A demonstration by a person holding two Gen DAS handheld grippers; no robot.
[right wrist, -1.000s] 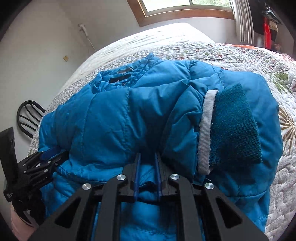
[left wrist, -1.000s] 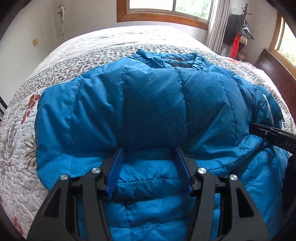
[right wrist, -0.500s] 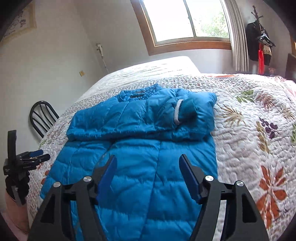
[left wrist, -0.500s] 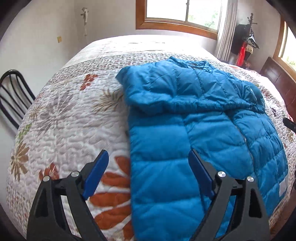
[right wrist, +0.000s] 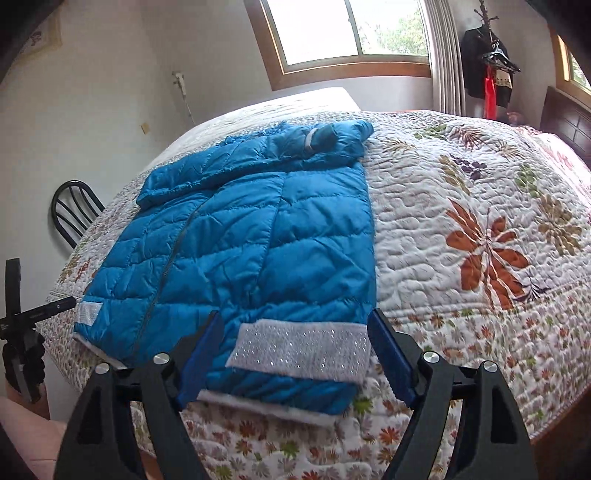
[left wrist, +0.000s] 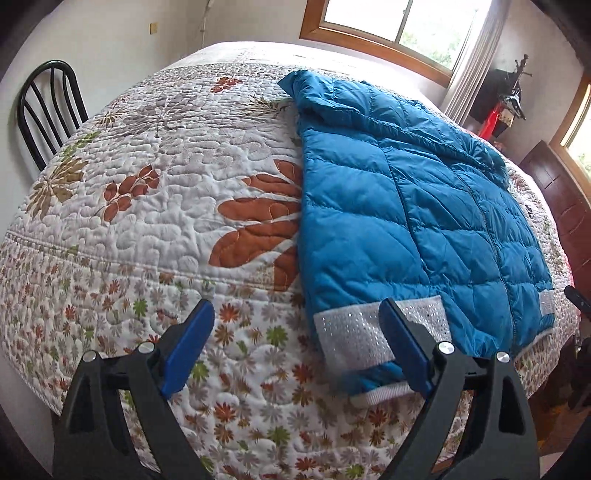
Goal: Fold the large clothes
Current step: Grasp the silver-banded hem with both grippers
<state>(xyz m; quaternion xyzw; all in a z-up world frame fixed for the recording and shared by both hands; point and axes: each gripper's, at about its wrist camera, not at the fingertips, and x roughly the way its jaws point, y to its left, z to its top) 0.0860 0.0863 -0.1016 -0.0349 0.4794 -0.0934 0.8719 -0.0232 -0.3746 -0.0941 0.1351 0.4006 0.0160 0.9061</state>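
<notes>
While spread wide: both grippers point(left wrist: 295, 347) point(right wrist: 295, 354), jacket point(right wrist: 240, 251), perhaps a chair point(left wrist: 48, 110).

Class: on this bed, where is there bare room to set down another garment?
Bare quilt lies between the blue jacket and the black chair, and again right of the jacket. The near edge by the silver hem band is crowded.

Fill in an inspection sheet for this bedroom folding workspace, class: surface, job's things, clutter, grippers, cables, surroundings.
Surface: floral quilt covering the bed.
Job's things: blue puffer jacket lying flat, sleeves folded across the chest, grey sparkly hem band nearest.
Clutter: nothing seen.
Grippers: left gripper and right gripper open, near the hem, holding nothing.
Cables: cord on the wall.
Surroundings: black chair, window, coat rack.
</notes>
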